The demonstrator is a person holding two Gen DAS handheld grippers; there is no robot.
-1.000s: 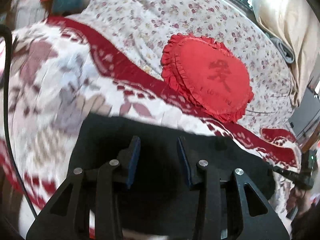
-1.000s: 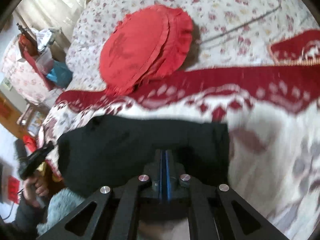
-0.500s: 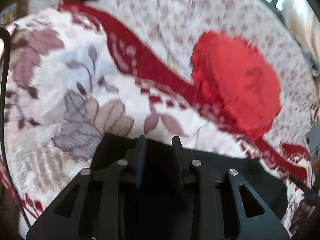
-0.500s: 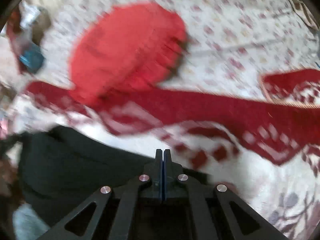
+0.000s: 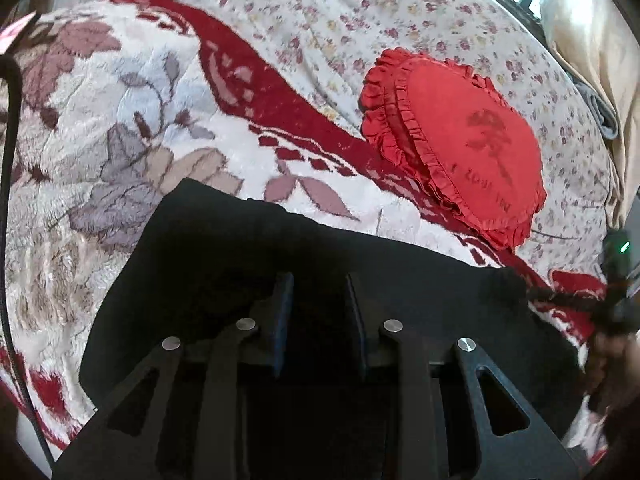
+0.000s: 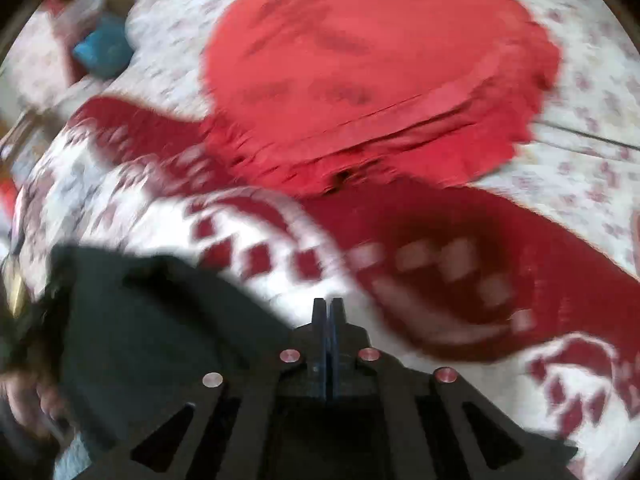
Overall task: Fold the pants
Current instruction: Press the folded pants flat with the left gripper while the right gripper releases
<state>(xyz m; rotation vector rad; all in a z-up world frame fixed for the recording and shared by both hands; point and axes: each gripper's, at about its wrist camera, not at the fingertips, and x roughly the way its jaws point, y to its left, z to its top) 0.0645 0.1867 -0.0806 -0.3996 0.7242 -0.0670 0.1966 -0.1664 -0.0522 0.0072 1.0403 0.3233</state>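
Black pants [image 5: 208,264] lie flat on a white and red flowered blanket [image 5: 120,100]. My left gripper [image 5: 318,296] hovers low over the middle of them. Its jaws are a little apart, and no fold shows pinched between the blue pads. My right gripper [image 6: 328,306] is shut, its tips over the blanket just past the pants' edge [image 6: 140,340], which lies to their left. This view is blurred and no cloth shows between the tips. In the left wrist view a dark shape reaches the pants' right corner [image 5: 514,280].
A red heart-shaped frilled cushion [image 5: 472,140] lies beyond the pants on a small-flowered sheet [image 5: 320,8]. A black cable [image 5: 10,160] runs down the left edge. A person's hand [image 5: 608,360] is at the right. A blue object [image 6: 102,46] sits beside the bed.
The left jaws narrowed and the gripper sank closer to the pants. The right gripper, still shut, swept sideways off the pants; the cushion now fills more of its view.
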